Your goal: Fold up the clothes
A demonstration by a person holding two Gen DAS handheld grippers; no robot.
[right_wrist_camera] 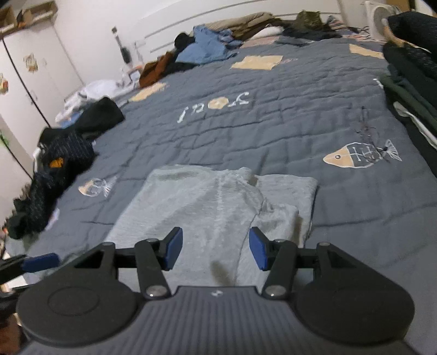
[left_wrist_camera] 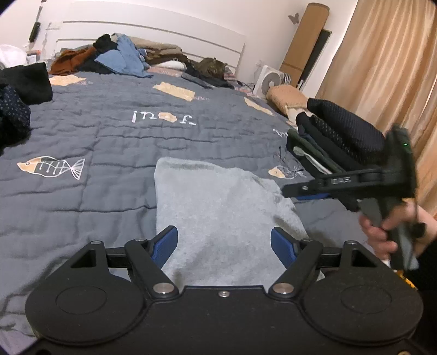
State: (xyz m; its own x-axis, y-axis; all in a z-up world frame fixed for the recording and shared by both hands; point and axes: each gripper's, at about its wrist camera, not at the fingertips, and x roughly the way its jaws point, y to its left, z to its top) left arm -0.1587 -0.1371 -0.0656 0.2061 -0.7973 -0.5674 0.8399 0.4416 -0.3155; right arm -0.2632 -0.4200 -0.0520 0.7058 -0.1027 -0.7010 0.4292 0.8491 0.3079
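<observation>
Left gripper (left_wrist_camera: 224, 243) tilted down over grey garment (left_wrist_camera: 218, 207) at frame centre, jaws wide, empty. Right gripper (right_wrist_camera: 215, 251) angled down above the garment, jaws apart, nothing held; hand (left_wrist_camera: 382, 232) at right edge grasps handle.

White walls (left_wrist_camera: 164, 13), beige curtains (left_wrist_camera: 382, 54), quilted bed (left_wrist_camera: 109, 123).

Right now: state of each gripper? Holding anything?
Left gripper: open, holding nothing, above the grey garment.
Right gripper: open, holding nothing, also over the grey garment.
</observation>
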